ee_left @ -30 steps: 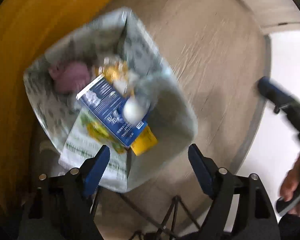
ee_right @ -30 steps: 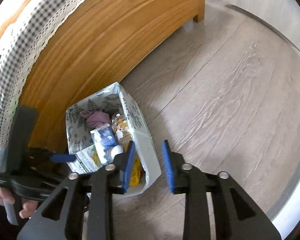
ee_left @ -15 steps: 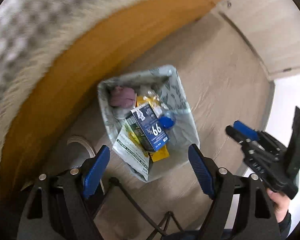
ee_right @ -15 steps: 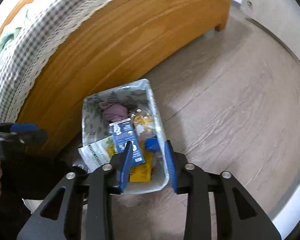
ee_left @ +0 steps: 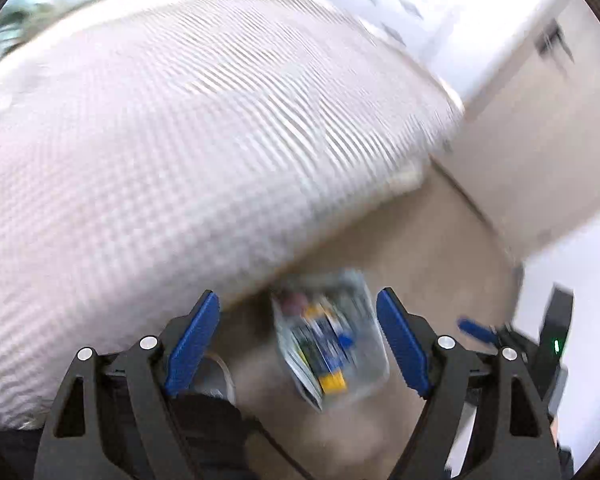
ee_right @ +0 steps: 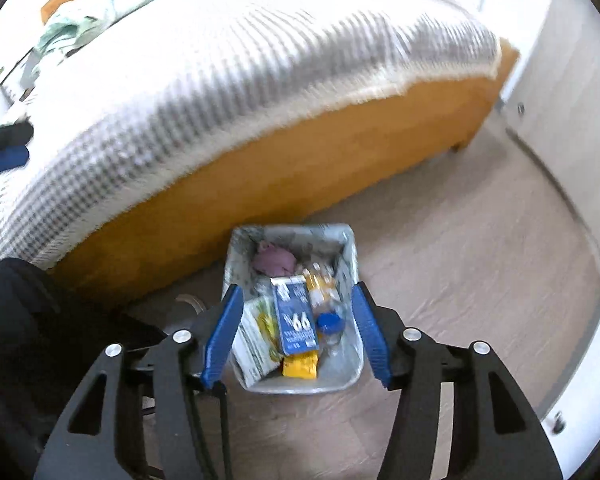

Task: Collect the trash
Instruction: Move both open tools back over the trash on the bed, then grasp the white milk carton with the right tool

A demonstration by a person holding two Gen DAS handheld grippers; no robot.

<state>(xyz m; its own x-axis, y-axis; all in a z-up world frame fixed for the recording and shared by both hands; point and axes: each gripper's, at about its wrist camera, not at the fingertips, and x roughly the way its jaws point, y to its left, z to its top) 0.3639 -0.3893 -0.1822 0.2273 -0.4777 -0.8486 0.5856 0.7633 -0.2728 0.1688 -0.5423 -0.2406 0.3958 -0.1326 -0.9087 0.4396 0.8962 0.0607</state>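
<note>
Right gripper point(ee_right: 296, 332): pointed steeply down at the floor, jaws part-way apart and opening. Nothing sits between the blue pads; they touch nothing. The bin point(ee_right: 350, 256) shows in the gap, well below.

Left gripper point(ee_left: 298, 344): also tilted steeply down, jaws spread wide and empty. That view is heavily blurred. The right gripper's blue tip appears at its right edge; the left gripper's blue tip appears at the left edge of the right wrist view. No hand is clearly visible in either view.

Bin: a pale patterned container standing on the wood floor point(ee_right: 460, 264), just beside the orange wooden bed frame point(ee_right: 300, 160). It holds the trash: a blue carton point(ee_right: 294, 316) lying across the top, a green-and-white pack point(ee_right: 256, 332) at its left, a yellow wrapper point(ee_right: 300, 368) at the near end, a blue cap point(ee_right: 330, 322) at the right, a yellow-labelled item point(ee_right: 320, 284) and a crumpled pink piece point(ee_right: 274, 260) at the far end.

Beyond the bin: the bed, covered by a grey-and-white checked spread point(ee_right: 240, 80) with a pale fringe hanging over the frame. Pale cabinet fronts point(ee_right: 572, 120) stand at the far right.
</note>
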